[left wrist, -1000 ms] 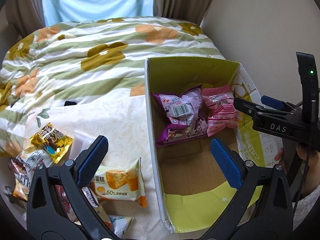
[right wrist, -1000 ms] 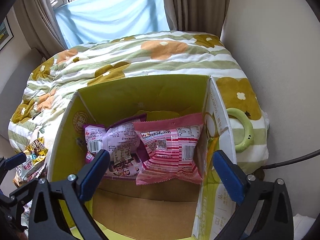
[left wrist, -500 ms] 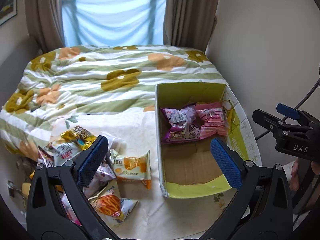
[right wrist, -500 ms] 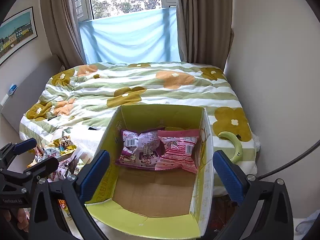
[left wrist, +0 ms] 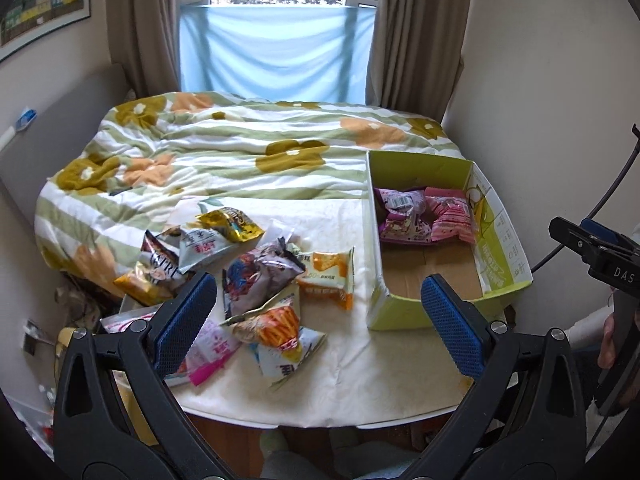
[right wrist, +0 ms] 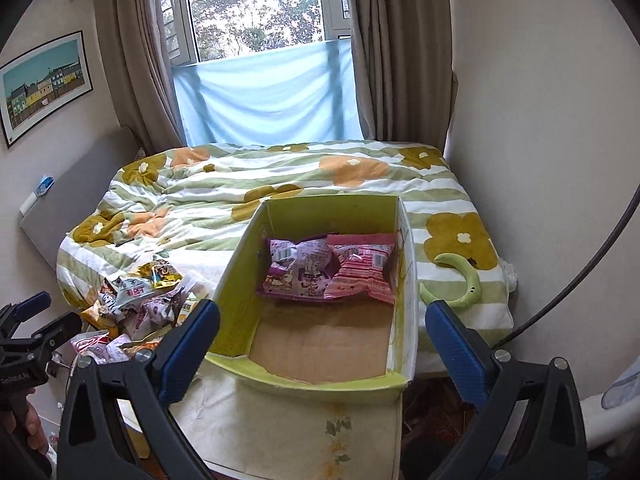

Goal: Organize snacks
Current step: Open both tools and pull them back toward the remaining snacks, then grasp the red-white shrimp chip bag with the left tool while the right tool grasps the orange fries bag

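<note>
A yellow-green cardboard box [left wrist: 502, 240] [right wrist: 236, 280] stands on the white board at the right. A purple packet [left wrist: 402, 214] [right wrist: 298, 266] and a pink packet [left wrist: 450, 216] [right wrist: 362, 268] lie at its far end. A pile of several snack packets [left wrist: 256, 276] [right wrist: 140, 300] lies left of the box, with an orange cake packet [left wrist: 328, 278] nearest it. My left gripper [left wrist: 318, 320] is open and empty, high above the board's front. My right gripper [right wrist: 322, 346] is open and empty, above the box's near end.
The white board [left wrist: 360, 372] rests on a bed with a flowered green quilt [left wrist: 240, 144]. A green ring-shaped object [right wrist: 466, 280] lies on the quilt right of the box. A wall stands close on the right, a window and curtains behind the bed.
Both grippers have pulled up and back from the box, so the whole bed, the board and the snack pile now show. Both stay open and empty.
</note>
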`<move>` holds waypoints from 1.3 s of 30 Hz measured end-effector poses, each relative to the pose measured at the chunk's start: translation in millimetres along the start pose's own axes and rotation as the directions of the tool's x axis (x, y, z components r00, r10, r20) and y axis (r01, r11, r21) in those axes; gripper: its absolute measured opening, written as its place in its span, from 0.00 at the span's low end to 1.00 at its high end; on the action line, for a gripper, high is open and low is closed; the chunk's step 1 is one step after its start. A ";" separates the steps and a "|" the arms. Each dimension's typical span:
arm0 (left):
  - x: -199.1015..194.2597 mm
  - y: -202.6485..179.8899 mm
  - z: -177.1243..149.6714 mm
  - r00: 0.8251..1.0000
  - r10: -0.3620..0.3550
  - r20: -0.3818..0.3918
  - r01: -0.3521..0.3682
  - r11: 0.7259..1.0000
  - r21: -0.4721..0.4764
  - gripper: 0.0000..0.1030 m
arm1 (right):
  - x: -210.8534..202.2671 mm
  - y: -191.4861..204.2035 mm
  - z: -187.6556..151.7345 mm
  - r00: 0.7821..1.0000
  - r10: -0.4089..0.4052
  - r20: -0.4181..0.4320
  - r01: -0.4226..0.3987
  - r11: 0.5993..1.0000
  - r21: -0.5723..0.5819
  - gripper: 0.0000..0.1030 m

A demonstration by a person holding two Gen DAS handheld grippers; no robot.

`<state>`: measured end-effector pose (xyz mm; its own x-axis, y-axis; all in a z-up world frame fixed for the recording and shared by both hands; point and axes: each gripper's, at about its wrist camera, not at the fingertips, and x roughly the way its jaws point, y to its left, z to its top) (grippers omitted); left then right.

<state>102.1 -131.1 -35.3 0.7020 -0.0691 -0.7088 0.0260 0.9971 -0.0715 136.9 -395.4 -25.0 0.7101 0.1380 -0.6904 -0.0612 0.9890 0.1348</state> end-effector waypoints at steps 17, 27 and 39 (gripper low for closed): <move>9.2 205.5 -91.0 0.988 0.034 -0.149 -0.056 0.988 -0.146 0.99 | 28.7 160.2 -82.4 0.989 0.131 -0.067 -0.137 0.986 -0.096 0.99; 85.5 265.8 -116.3 0.978 -0.036 -0.207 -0.015 0.971 -0.239 0.99 | 94.9 228.3 -120.9 0.983 0.146 -0.107 -0.161 0.975 -0.152 0.99; 158.7 264.4 -133.9 0.938 -0.141 -0.318 0.071 0.973 -0.220 0.94 | 148.6 241.3 -137.4 0.978 0.107 -0.178 -0.144 0.968 -0.207 0.99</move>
<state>125.1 117.3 -260.7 0.4283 -0.2152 -0.8777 -0.0817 0.9581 -0.2747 131.2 -128.9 -192.7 0.5631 0.2506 -0.7875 -0.3062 0.9484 0.0828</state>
